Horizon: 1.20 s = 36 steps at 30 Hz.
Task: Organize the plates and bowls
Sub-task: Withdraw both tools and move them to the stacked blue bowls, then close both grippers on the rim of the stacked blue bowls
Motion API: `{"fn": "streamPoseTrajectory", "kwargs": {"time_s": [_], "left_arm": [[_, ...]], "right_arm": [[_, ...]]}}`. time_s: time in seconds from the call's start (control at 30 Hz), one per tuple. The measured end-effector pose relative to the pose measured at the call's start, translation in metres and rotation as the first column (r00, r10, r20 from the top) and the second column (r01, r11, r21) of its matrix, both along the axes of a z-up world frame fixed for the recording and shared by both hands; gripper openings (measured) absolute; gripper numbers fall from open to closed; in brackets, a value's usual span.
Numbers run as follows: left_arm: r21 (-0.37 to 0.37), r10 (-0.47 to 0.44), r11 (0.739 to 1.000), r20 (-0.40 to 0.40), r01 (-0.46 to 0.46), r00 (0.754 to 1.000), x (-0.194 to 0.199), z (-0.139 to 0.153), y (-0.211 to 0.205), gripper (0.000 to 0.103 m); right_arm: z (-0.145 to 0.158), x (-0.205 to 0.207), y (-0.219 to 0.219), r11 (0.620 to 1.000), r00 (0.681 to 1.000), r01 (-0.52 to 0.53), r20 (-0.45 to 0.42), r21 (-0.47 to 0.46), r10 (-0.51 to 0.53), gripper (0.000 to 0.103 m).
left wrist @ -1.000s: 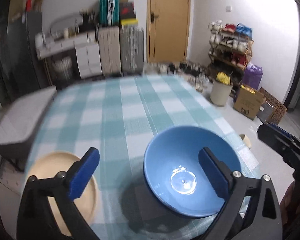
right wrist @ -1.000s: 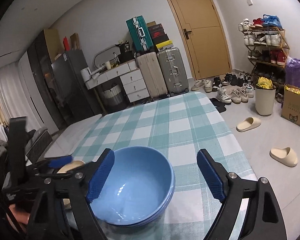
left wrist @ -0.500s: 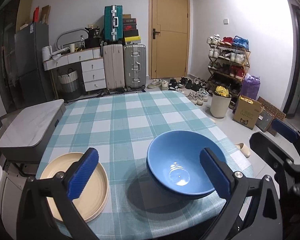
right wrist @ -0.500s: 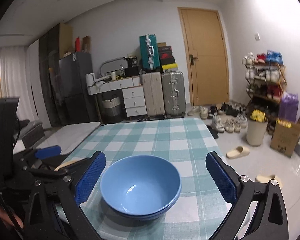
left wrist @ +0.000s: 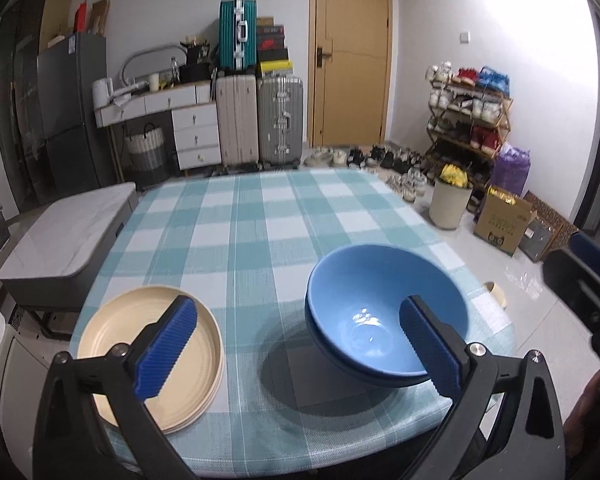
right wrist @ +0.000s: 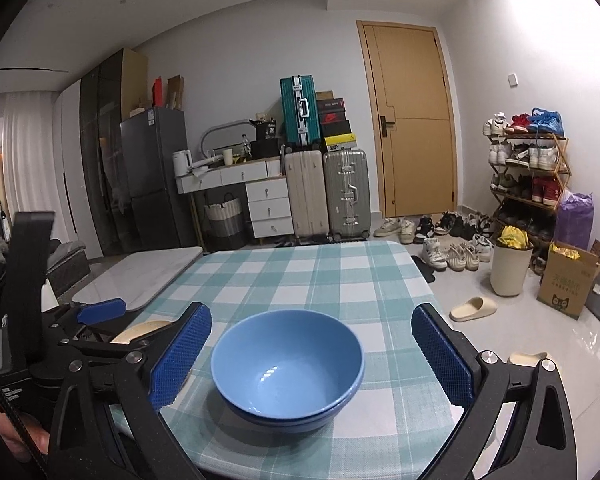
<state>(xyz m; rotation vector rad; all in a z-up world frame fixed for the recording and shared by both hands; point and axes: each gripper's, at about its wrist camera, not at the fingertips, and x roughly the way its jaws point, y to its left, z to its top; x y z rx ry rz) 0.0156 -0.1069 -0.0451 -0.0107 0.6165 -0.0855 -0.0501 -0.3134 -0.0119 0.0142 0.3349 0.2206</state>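
While both tongs point(left wrist: 296, 344) point(right wrist: 310, 354) gaping, empty: stacked blue bowls point(right wrist: 286, 364) beside cream plates point(left wrist: 150, 354).

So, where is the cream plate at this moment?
In the left wrist view, the cream plate lies on the checked tablecloth near its front left corner, left of the blue bowls.

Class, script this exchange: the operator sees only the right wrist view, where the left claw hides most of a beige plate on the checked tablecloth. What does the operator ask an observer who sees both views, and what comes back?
Operator: Is that one beige plate or several?
Observer: Several. The left wrist view shows the beige plates in full, with more than one rim stacked at the edge.
Operator: Is the left claw gripping them?
Observer: No. The left claw is wide open, with nothing held between its pads.
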Motion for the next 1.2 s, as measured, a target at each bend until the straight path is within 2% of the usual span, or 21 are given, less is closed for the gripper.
{"fn": "streamPoseTrajectory", "kwargs": {"time_s": [0.2, 0.37, 0.5, 0.53, 0.6, 0.67, 0.73, 0.87, 1.0, 1.13, 1.2], "left_arm": [[0.006, 0.026, 1.0, -0.106, -0.025, 0.994, 0.03, -0.03, 0.009, 0.102], [-0.036, -0.004, 0.999, -0.21, -0.004, 0.978, 0.06, -0.052, 0.016, 0.102], [-0.097, -0.065, 0.995, -0.294, 0.038, 0.954, 0.08, -0.062, 0.014, 0.102], [-0.103, -0.078, 0.994, -0.309, 0.048, 0.948, 0.084, -0.065, 0.012, 0.102], [-0.084, -0.092, 0.994, -0.352, 0.066, 0.932, 0.092, -0.071, 0.007, 0.102], [-0.053, -0.085, 0.996, -0.378, 0.07, 0.922, 0.097, -0.077, 0.005, 0.102], [-0.057, -0.085, 0.996, -0.397, 0.068, 0.914, 0.102, -0.083, 0.006, 0.102], [-0.095, -0.112, 0.992, -0.447, 0.077, 0.887, 0.109, -0.094, 0.008, 0.102], [-0.08, -0.12, 0.992, -0.475, 0.093, 0.872, 0.115, -0.094, 0.005, 0.102], [-0.15, -0.187, 0.98, -0.494, 0.129, 0.849, 0.12, -0.09, 0.004, 0.102], [-0.162, -0.197, 0.978, -0.507, 0.132, 0.839, 0.125, -0.092, 0.003, 0.102]], "right_arm": [[-0.019, 0.026, -0.012, 0.999, 0.997, 0.031, -0.072, 0.016, -0.029, 0.102], [-0.041, 0.068, -0.026, 0.997, 0.979, 0.062, -0.195, 0.036, -0.054, 0.102], [-0.059, 0.108, -0.042, 0.994, 0.938, 0.064, -0.345, 0.087, -0.031, 0.102], [-0.066, 0.121, -0.046, 0.993, 0.917, 0.069, -0.398, 0.091, -0.027, 0.102], [-0.075, 0.136, -0.05, 0.992, 0.89, 0.067, -0.455, 0.11, -0.01, 0.102], [-0.087, 0.153, -0.054, 0.987, 0.848, 0.044, -0.528, 0.156, 0.045, 0.102], [-0.099, 0.166, -0.056, 0.982, 0.809, 0.031, -0.581, 0.188, 0.086, 0.102], [-0.112, 0.179, -0.058, 0.975, 0.774, 0.028, -0.622, 0.222, 0.119, 0.102], [-0.119, 0.187, -0.055, 0.975, 0.747, 0.024, -0.652, 0.222, 0.13, 0.102], [-0.121, 0.191, -0.053, 0.977, 0.73, 0.022, -0.671, 0.214, 0.13, 0.102], [-0.126, 0.196, -0.054, 0.974, 0.707, 0.03, -0.694, 0.223, 0.137, 0.102]]}}
